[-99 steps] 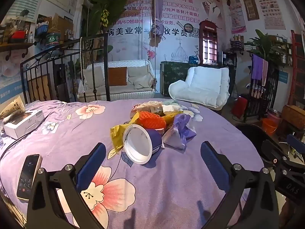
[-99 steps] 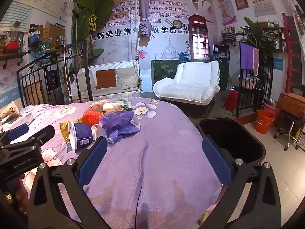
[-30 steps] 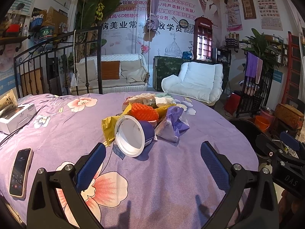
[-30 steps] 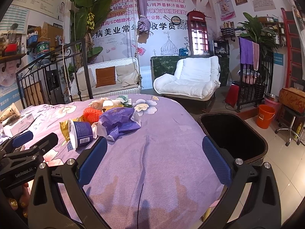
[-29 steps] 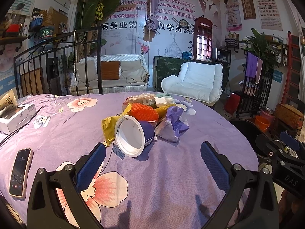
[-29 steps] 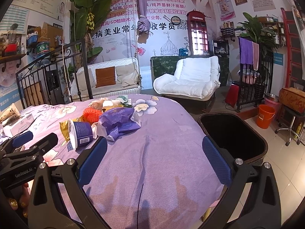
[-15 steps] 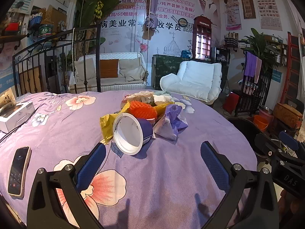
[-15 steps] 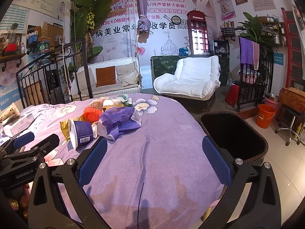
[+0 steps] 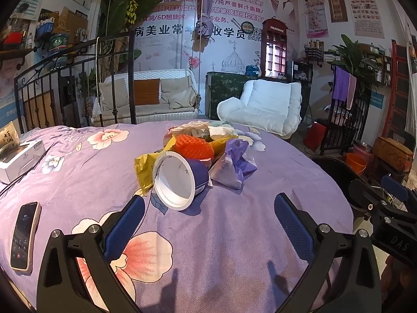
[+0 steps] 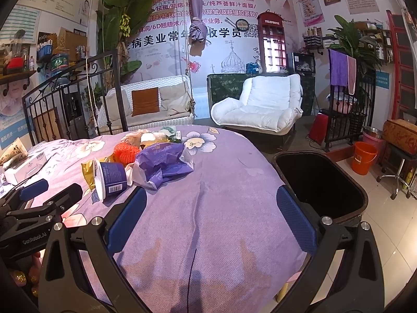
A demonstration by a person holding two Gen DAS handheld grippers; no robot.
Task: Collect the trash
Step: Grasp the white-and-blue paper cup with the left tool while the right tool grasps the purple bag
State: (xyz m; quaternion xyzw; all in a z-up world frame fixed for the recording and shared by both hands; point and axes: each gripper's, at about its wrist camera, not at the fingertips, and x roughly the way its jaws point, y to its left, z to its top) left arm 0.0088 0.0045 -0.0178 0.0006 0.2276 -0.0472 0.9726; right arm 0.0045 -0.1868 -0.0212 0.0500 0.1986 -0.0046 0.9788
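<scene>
We're closing in now: over the last few seconds our left gripper (image 9: 208,212) has crept forward and the pile looms larger in its view than it did, while our right gripper (image 10: 209,207) has barely shifted. Both sets of jaws are spread wide and hold nothing. Nothing in the pile has been touched; every piece lies where it lay. The blue cup (image 9: 181,178) is on its side on the purple floral cloth (image 9: 221,234), white mouth tilted toward the left gripper, just ahead and slightly left of centre between the jaws. A yellow wrapper (image 9: 144,168) sits against it, an orange foam net (image 9: 194,146) lies behind, a purple bag (image 9: 234,164) lies to its right. The black bin (image 10: 320,182) waits with its mouth open just past the table edge on the right side. We read this as the approach, collection not yet begun, and the cup looks like the first pick. The phone (image 9: 23,236) and white box (image 9: 20,157) at the left are surely not trash.
</scene>
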